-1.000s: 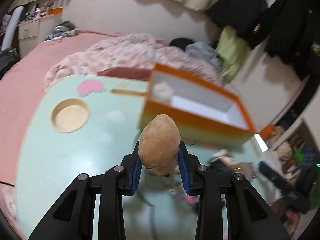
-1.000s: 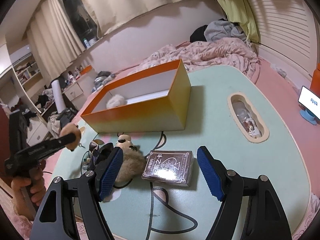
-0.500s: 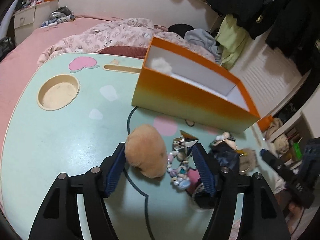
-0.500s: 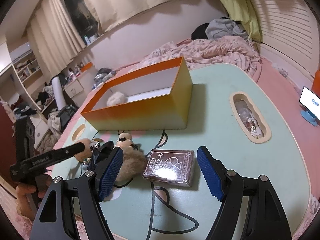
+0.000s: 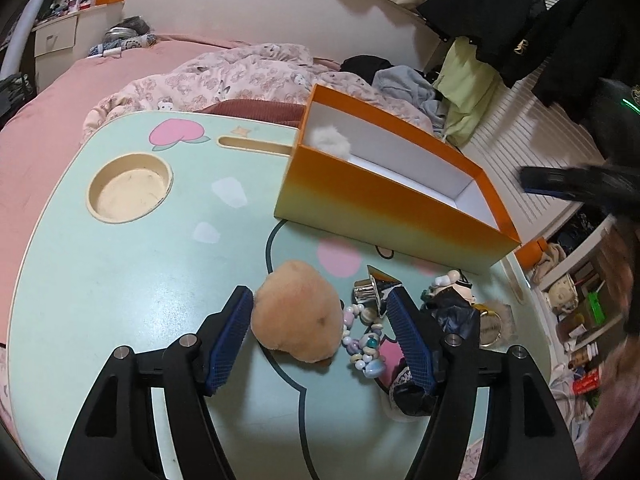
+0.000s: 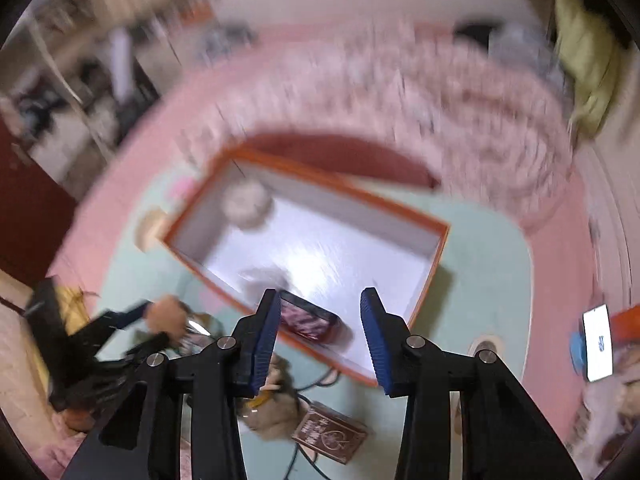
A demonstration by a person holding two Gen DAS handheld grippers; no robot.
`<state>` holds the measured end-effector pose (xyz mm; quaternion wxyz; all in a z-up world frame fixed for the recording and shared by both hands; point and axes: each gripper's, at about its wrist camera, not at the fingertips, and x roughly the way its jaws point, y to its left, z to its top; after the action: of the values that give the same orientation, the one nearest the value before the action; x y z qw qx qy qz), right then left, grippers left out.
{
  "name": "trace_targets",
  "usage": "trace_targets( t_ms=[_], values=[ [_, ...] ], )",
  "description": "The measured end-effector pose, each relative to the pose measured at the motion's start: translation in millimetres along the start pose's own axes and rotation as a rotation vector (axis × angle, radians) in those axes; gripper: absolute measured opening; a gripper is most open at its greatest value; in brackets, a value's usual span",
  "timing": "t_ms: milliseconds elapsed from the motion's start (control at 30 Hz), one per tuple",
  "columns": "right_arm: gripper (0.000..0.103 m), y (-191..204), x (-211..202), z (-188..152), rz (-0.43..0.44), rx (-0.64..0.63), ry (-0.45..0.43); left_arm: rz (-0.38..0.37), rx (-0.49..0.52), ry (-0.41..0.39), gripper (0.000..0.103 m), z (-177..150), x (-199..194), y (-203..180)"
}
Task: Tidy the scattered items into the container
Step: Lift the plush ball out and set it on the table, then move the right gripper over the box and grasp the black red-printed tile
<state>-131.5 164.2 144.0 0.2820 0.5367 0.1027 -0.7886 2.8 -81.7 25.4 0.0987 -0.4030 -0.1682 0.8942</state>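
Note:
My left gripper (image 5: 319, 295) is open and low over the mint table (image 5: 120, 280). A tan plush ball (image 5: 298, 314) lies on the table between its pads, close to the left pad. The orange box (image 5: 380, 208) stands just beyond, with a white fluffy ball (image 5: 331, 142) inside. In the blurred right wrist view, my right gripper (image 6: 320, 294) hangs over the orange box (image 6: 436, 264) with its jaws closing. A dark flat item (image 6: 308, 318) shows between its fingers by the box's near wall; the pads do not press on it.
A bead string (image 5: 362, 346), a silver piece (image 5: 374, 286) and a dark doll (image 5: 456, 304) lie right of the plush. A brown card box (image 6: 330, 436) and a furry toy (image 6: 276, 412) sit on the table under the right gripper. A round recess (image 5: 130, 188) is at far left.
The left gripper came down from in front of the box, opened, and the tan plush now rests on the table. The right gripper rose and swung over the box, leaving the card box; its jaws narrowed.

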Motion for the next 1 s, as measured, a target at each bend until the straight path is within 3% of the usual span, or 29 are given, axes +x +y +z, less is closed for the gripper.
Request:
trace_targets(
  t_ms=[100,200,300,400,633,700,767,867,1000],
  values=[
    [0.04,-7.0,44.8,15.3,0.018,0.034,0.206,-0.007,0.0,-0.007,0.07,-1.7,-2.0,1.5],
    [0.041,-13.7,67.8,20.4,0.024,0.066,0.3,-0.014,-0.002,-0.01,0.07,-2.9,-1.6,2.7],
    [0.044,-18.0,76.3,26.5,0.083,0.087,0.354,-0.025,-0.006,-0.011,0.07,-3.4,-0.8,3.8],
    [0.045,-19.6,79.4,32.0,0.086,0.092,0.371,-0.026,-0.01,-0.009,0.07,-3.3,-0.1,2.2],
    [0.047,-11.1,81.8,35.1,-0.183,-0.016,0.283,-0.025,0.0,-0.009,0.07,-3.4,0.6,0.5],
    [0.047,-4.2,71.5,38.3,-0.158,-0.04,0.223,-0.025,-0.001,-0.01,0.07,-3.9,0.3,0.4],
    [0.048,1.7,61.3,39.0,-0.059,-0.065,0.215,-0.024,-0.002,-0.011,0.07,-4.2,0.2,0.5],
    [0.058,8.8,65.1,31.9,-0.012,-0.115,0.301,-0.024,-0.001,-0.013,0.07,-4.3,0.4,-0.7],
    [0.059,12.7,99.3,22.8,-0.012,-0.156,0.445,-0.023,0.007,-0.012,0.07,-5.1,1.3,-2.9]
  ],
)
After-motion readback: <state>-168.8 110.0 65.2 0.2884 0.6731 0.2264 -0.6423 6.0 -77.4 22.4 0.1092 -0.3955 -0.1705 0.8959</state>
